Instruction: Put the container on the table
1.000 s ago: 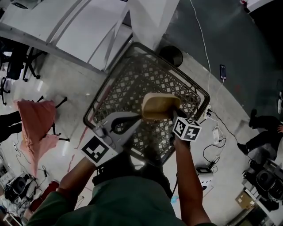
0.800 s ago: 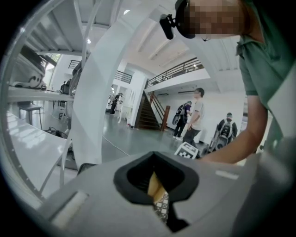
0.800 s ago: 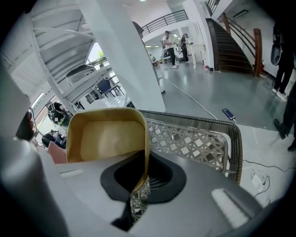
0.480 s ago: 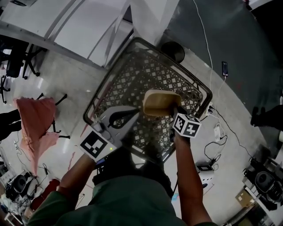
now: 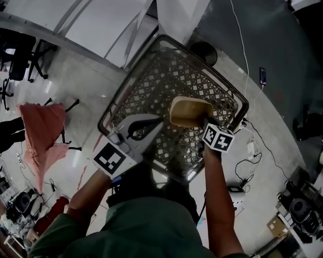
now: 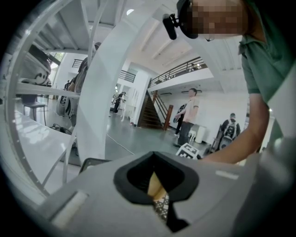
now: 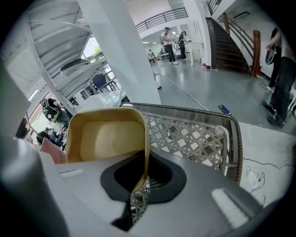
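Observation:
A tan, empty, rounded-rectangle container (image 5: 191,112) hangs above the dark lattice-topped table (image 5: 166,75). My right gripper (image 5: 202,124) is shut on the container's near wall, below the table's right half. In the right gripper view the container (image 7: 108,139) fills the left, its wall pinched between the jaws of the right gripper (image 7: 138,178), with the table (image 7: 194,134) beyond. My left gripper (image 5: 159,121) is shut on nothing and points at the container from the left. In the left gripper view the left gripper (image 6: 159,203) shows a sliver of the container (image 6: 155,185) past its tips.
A white pillar (image 5: 181,15) and white slatted framework (image 5: 86,25) stand beyond the table. A pink cloth on a rack (image 5: 43,136) is at the left. A phone (image 5: 262,75) and cables (image 5: 252,146) lie on the floor at the right. People stand far off.
My right gripper has carried the container a little to the right and farther out over the table. The left gripper has stayed nearly where it was, still shut.

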The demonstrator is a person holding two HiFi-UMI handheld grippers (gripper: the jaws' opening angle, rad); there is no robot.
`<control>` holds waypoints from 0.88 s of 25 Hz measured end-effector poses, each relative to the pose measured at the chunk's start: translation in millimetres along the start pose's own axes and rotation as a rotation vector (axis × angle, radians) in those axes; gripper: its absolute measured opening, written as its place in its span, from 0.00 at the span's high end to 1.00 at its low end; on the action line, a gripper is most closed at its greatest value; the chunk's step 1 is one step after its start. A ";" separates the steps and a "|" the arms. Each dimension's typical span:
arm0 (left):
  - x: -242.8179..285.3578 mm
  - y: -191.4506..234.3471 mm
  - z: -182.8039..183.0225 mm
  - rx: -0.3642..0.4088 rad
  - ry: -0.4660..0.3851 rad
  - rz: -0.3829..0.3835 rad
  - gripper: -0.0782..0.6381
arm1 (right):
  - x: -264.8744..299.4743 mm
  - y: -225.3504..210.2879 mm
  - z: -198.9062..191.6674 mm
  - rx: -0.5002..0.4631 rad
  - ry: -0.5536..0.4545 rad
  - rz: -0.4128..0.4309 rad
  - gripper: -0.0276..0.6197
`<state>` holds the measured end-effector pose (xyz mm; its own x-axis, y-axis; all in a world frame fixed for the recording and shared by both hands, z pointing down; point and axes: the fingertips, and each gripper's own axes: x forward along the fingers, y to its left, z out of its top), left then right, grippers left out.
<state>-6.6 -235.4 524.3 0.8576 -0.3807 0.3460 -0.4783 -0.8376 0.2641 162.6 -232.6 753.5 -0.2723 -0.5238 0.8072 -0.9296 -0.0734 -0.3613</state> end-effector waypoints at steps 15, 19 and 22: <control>-13.2 25.0 -0.2 0.022 -0.036 0.038 0.89 | 14.2 -8.5 -3.5 -0.002 0.025 -0.072 0.94; -17.7 31.0 -1.1 0.026 -0.032 0.052 0.89 | 19.9 -12.3 -6.8 0.006 0.040 -0.086 0.94; -19.5 31.5 0.8 0.022 -0.034 0.058 0.89 | 22.2 -15.2 -9.1 0.022 0.050 -0.090 0.94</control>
<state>-38.2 -254.6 525.2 0.8349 -0.4413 0.3288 -0.5231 -0.8221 0.2248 168.4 -235.3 781.2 -0.2002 -0.4709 0.8592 -0.9454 -0.1372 -0.2955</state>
